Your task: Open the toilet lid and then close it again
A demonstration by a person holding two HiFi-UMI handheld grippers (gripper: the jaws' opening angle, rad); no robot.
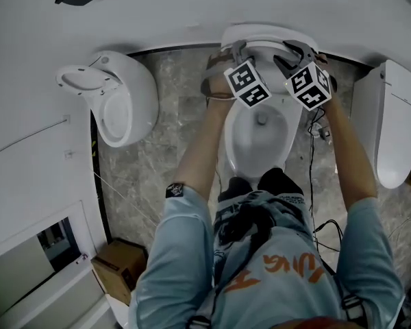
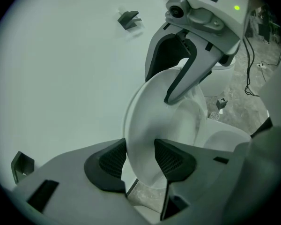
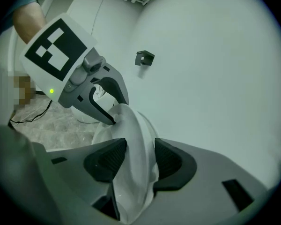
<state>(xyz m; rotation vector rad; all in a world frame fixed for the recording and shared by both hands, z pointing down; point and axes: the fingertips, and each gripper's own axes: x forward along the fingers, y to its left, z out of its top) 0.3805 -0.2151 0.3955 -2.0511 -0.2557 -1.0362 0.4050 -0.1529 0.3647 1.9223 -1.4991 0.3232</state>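
right now you're clamping the toilet lid [image 1: 267, 34] with both tools. in the head view the lid is standing raised at twelve o'clock from the bowl [image 1: 260, 132], close against the white wall [image 1: 192, 5]. the left gripper [image 1: 234, 52] is biting its rim at about ten o'clock and the right gripper [image 1: 296, 52] at about two o'clock, the two just beside each other above the bowl's opening.

in the left gripper view the lid's edge is running up between the two dark pads [image 2: 107, 161]. both pads are pressing on it, one on each face, so the jaws are pinching the lid rather than hanging spread around it. at one o'clock in that view the right gripper is holding the same rim further along.

in the right gripper view the white rim is filling the gap between the pads, one pad at nine o'clock and the other at three o'clock, both touching it. the left gripper is showing at ten o'clock there, its fingers closed over the lid's far edge.

around you, a second toilet [image 1: 120, 98] is sitting at nine o'clock from the bowl, a third toilet [image 1: 394, 125] at three o'clock, a cardboard box [image 1: 120, 269] at seven o'clock, and a cable [image 1: 312, 163] is trailing over the marble floor [image 1: 164, 136].
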